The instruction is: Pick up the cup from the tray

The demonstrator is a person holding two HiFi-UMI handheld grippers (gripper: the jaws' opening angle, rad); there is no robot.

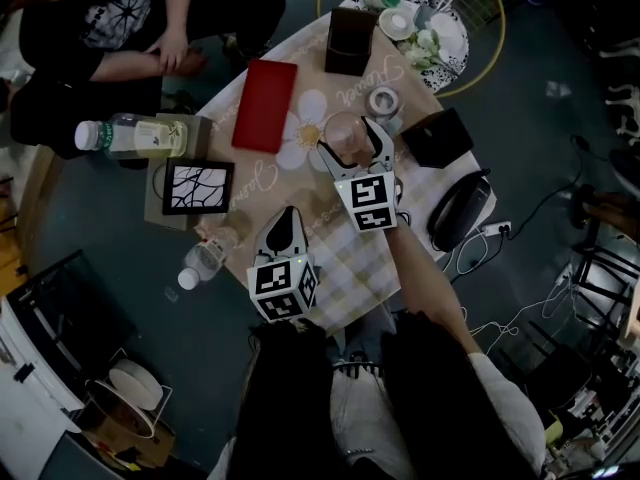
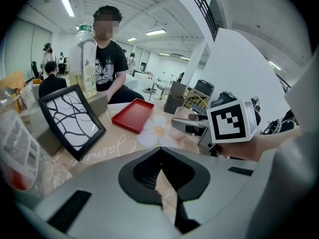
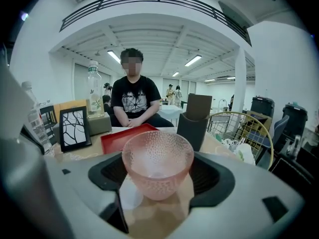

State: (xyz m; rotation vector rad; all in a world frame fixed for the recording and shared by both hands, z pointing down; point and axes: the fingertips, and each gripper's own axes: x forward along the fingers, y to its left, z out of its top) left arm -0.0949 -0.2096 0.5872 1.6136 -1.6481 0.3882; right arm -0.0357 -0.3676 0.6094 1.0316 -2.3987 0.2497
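A pink dimpled glass cup [image 3: 157,167] sits upright between the jaws of my right gripper [image 3: 157,185], which is shut on it. In the head view the cup [image 1: 345,132] and right gripper [image 1: 352,156] are over the flower-print tablecloth, just right of the red tray [image 1: 264,105]. The tray [image 3: 125,137] lies flat with nothing in it. My left gripper [image 1: 286,218] rests at the near table edge, and its jaws [image 2: 160,176] are shut on nothing. From the left gripper view, the right gripper [image 2: 192,126] holds the cup [image 2: 185,114] to the right of the tray [image 2: 133,115].
A black box [image 1: 349,40] stands behind the cup. A framed picture [image 1: 198,187] and two bottles [image 1: 135,135] [image 1: 205,258] occupy the left side. Tape roll [image 1: 383,99], black case [image 1: 438,137] and a wire basket [image 1: 420,18] are right. A person [image 3: 131,101] sits across the table.
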